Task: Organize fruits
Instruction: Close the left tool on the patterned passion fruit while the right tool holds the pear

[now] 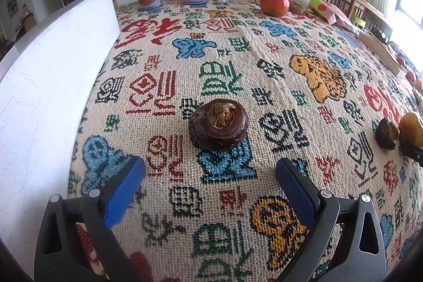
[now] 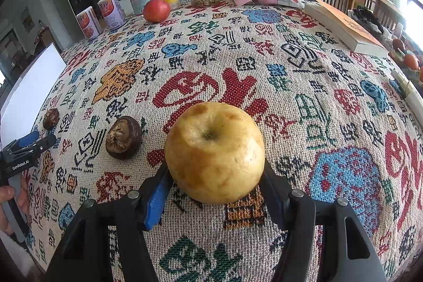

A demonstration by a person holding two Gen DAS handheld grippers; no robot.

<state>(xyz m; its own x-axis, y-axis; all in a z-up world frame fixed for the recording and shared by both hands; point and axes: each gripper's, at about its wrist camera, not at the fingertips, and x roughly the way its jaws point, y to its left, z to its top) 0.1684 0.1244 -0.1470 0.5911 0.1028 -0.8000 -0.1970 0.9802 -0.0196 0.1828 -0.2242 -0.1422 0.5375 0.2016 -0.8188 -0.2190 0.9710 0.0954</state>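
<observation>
Gripping the yellow apple [image 2: 214, 153], right hand-held gripper [image 2: 214, 185] sits mid-tablecloth [image 2: 290, 97].

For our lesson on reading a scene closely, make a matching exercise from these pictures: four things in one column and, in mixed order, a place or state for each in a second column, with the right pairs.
Things:
1. yellow apple
2. red apple
3. left gripper
4. book

Places or states:
A. open, nothing between its fingers
B. lies at the cloth's far right edge
C. held in the right gripper
D. stands far back, near the cans and jars

Pairs: 1-C, 2-D, 3-A, 4-B
</observation>
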